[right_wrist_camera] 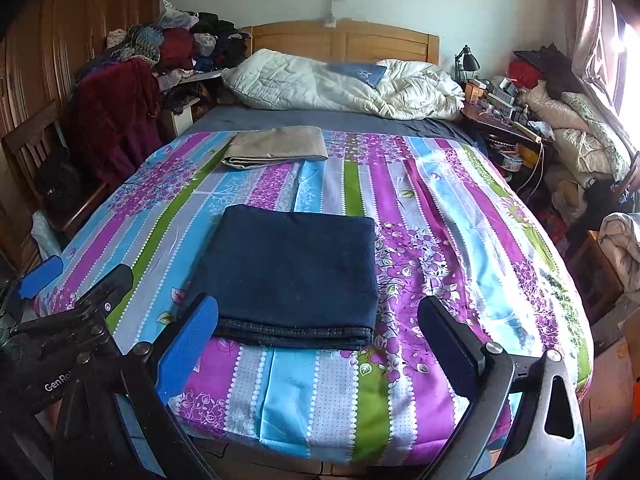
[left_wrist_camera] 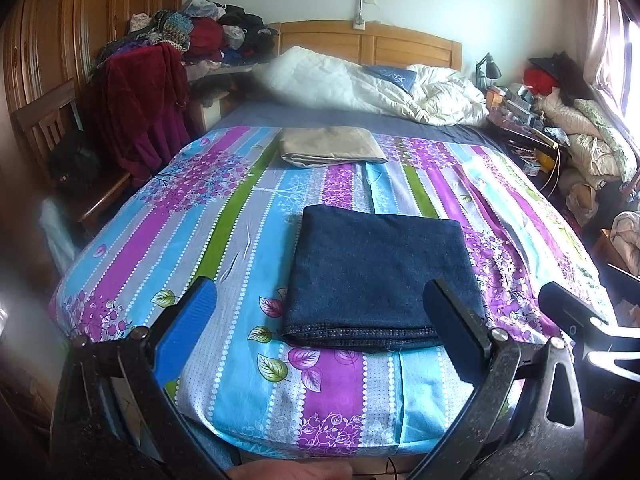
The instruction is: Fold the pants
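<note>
Dark blue denim pants (left_wrist_camera: 376,276) sit folded square near the bed's (left_wrist_camera: 224,360) foot edge, looks finished. Left gripper (left_wrist_camera: 320,320) and right gripper (right_wrist_camera: 320,332) both gape wide, empty; next probably just stack or tidy.

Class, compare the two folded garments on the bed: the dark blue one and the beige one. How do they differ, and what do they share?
The blue jeans are dark denim; the beige pants are pale, smooth cloth. The jeans lie near the foot of the bed, the beige pants farther up, toward the quilt. The jeans show stitched hems along their near edge; the beige pants show none. Both are folded into flat rectangles on the striped sheet, untouched by either tool.
</note>
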### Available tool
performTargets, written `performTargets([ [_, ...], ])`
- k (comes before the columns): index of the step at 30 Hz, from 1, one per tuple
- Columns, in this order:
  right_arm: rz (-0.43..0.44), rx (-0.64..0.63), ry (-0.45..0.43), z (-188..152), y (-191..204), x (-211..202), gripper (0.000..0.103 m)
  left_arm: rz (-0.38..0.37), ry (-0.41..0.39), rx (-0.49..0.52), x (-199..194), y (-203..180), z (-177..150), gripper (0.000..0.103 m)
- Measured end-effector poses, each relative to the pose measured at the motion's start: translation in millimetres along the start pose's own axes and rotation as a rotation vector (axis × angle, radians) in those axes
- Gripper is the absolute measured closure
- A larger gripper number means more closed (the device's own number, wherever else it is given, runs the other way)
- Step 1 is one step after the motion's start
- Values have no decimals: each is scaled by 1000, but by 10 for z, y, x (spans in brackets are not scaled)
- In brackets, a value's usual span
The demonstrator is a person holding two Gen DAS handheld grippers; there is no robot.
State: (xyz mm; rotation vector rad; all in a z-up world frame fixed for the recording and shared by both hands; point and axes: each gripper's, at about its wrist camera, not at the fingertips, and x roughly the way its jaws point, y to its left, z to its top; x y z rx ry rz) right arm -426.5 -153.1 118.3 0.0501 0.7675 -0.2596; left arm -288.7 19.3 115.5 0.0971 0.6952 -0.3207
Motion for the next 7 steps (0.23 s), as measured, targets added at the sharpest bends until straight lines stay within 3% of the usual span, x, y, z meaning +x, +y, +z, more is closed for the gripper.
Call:
performTargets([
  [7, 3, -14, -10, 10, 12, 17, 2, 3, -25, -17, -7, 98, 24, 0],
])
